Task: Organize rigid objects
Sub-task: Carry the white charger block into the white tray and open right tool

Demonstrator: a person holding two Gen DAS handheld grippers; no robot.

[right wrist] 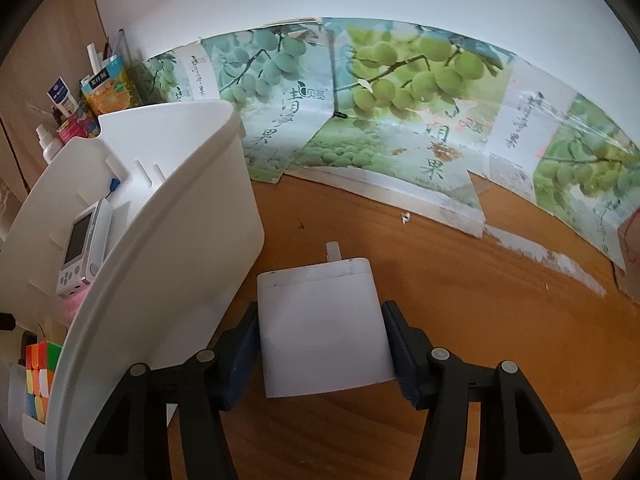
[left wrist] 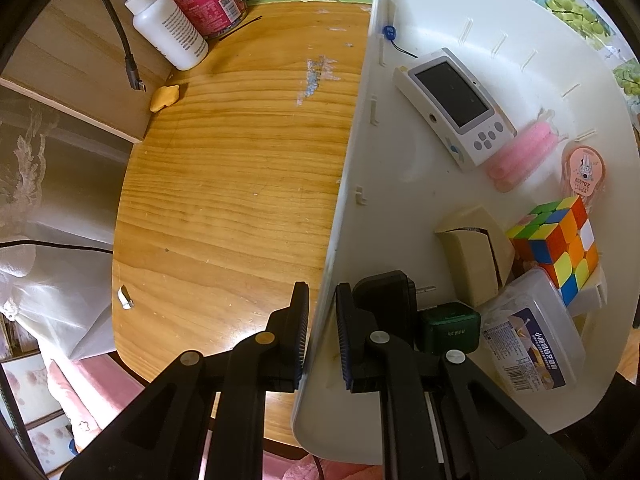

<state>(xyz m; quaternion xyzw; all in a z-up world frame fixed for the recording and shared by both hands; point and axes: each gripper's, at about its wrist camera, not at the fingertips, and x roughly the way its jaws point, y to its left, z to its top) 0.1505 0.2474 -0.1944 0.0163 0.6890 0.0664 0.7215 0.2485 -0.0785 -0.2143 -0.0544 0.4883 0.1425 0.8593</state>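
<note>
Several items already lie inside the white bin point(left wrist: 400, 184): a puzzle cube point(left wrist: 560, 248), a handheld device point(left wrist: 452, 108), chargers. The left tongs point(left wrist: 322, 336) pinch its near wall. On the table point(right wrist: 460, 320), just right of the bin, the right tongs point(right wrist: 320, 354) bracket the remaining white charger point(right wrist: 320, 320), apparently gripping it.

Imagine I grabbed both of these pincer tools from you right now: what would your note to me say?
Left gripper: shut on the bin wall, steadying it.
Right gripper: shut on the white charger, prongs pointing away, just beside the bin on the table.
Already in the bin: handheld device, pink roller, tape dispenser, cube, beige box, black plug, green charger, clear box.
Left to do: lift the white charger over the wall and release it inside. A yellow piece may need sorting too.
</note>
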